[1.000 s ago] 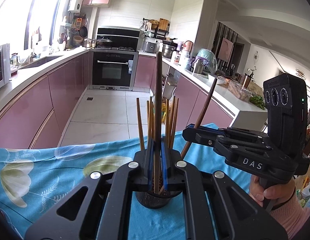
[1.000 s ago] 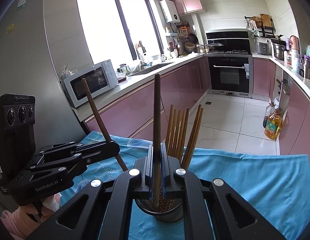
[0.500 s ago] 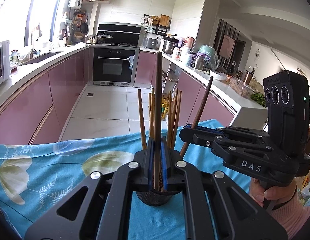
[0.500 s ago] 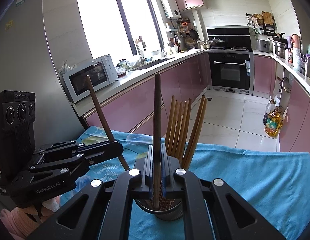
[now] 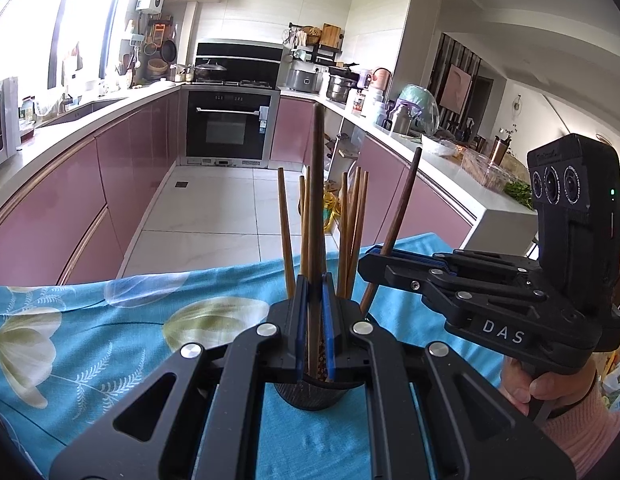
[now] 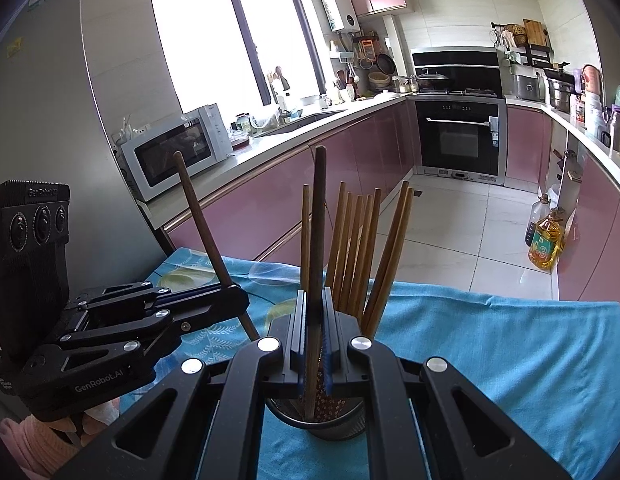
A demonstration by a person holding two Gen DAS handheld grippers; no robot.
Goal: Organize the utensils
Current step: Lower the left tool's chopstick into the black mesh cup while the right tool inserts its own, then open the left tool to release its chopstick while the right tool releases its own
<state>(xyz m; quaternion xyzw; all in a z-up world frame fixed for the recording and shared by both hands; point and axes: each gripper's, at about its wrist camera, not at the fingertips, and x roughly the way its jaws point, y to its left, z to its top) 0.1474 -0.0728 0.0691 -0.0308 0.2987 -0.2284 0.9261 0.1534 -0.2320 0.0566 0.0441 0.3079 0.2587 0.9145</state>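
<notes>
My left gripper (image 5: 313,308) and right gripper (image 6: 313,320) each clamp one dark chopstick (image 5: 318,184) over the holder (image 6: 333,424); eight lighter chopsticks (image 6: 351,248) stand inside.

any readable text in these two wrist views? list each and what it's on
"DAS": white letters on the side of the right tool, left wrist view.
"GenRobot.AI": side of the left tool, right wrist view.
"GenRobot": faint, top of the left tool's camera block.
Microwave panel print, oil bottle label, oven sticker: too small to read.

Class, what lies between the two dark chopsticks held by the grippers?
In the right wrist view, bare blue tablecloth and one lighter chopstick separate the left-held chopstick and right-held chopstick.
</notes>
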